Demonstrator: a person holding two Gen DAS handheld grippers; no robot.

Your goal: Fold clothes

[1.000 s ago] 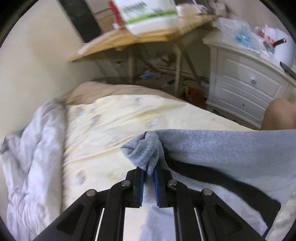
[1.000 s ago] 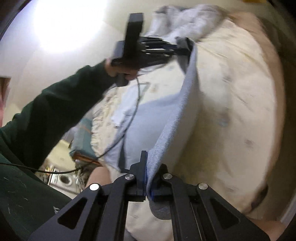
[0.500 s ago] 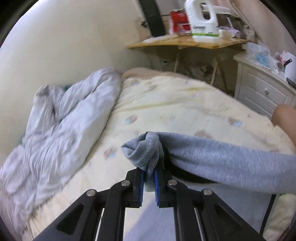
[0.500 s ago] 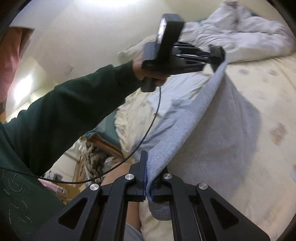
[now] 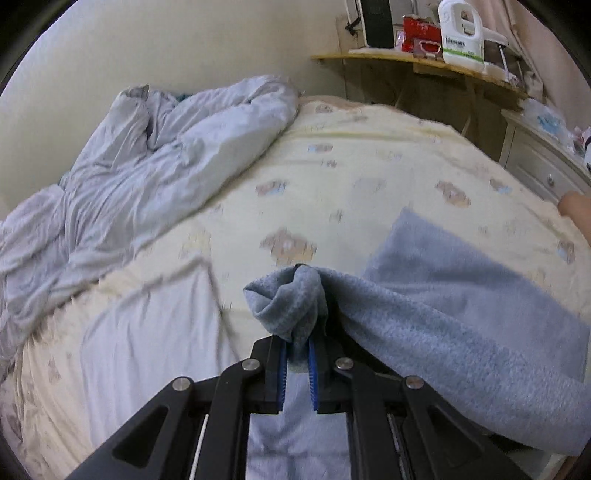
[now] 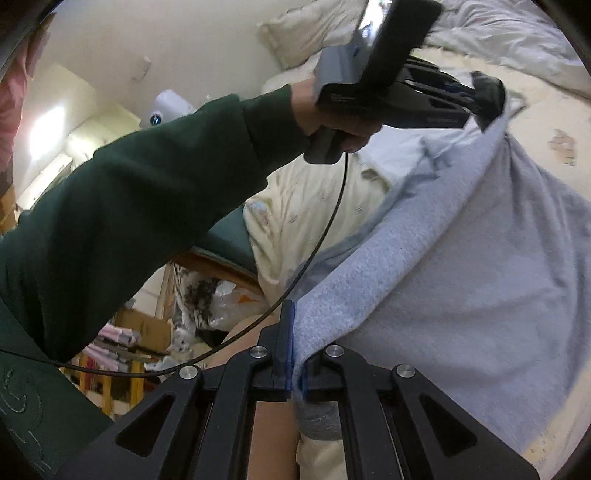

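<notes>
One crumpled pale grey duvet [image 5: 122, 177] lies along the left of the bed, on one yellow printed sheet [image 5: 369, 184]. A single blue-grey fleece garment [image 5: 461, 325] hangs stretched above that sheet between two grippers. The left gripper [image 5: 296, 354] is clenched on a bunched corner of it; a hand [image 6: 332, 118] in a dark green sleeve [image 6: 147, 192] holds this tool. The right gripper [image 6: 294, 369] pinches the other edge tight. One wooden table [image 5: 424, 64] carries one white jug [image 5: 460, 33], beside one white dresser [image 5: 543, 166].
</notes>
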